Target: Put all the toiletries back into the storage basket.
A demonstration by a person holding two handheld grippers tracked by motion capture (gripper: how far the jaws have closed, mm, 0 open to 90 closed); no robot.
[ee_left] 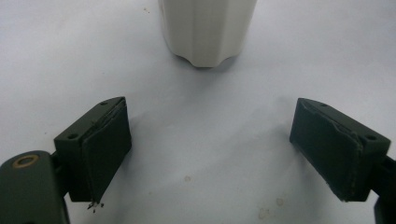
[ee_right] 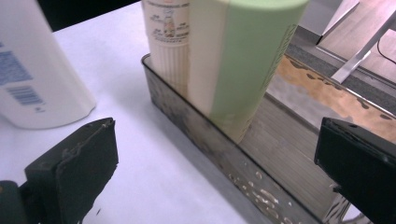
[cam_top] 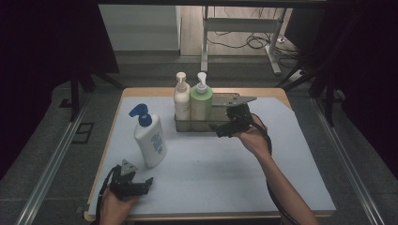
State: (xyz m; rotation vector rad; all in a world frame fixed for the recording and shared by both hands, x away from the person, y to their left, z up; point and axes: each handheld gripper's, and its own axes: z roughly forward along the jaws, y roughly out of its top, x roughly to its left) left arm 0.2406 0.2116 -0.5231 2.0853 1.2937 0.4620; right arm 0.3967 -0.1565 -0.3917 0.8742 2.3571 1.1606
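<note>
My left gripper (cam_top: pixel 141 186) rests low on the tabletop (cam_top: pixel 211 178), fingers (ee_left: pixel 105 149) apart and aimed at the white bottle (cam_top: pixel 149 140) standing just ahead, ready to grasp it. My right gripper (cam_top: pixel 224 127) hovers, fingers (ee_right: pixel 74 172) apart, at the metal tray (ee_right: pixel 210 144) that holds the cream bottle (cam_top: pixel 181 101) and green bottle (cam_top: pixel 201 103) upright; the label print is too blurred to read.

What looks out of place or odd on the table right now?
The white bottle with the blue pump stands alone on the table, outside the tray that holds the cream bottle and green bottle. Nothing looks spilled or tipped.
</note>
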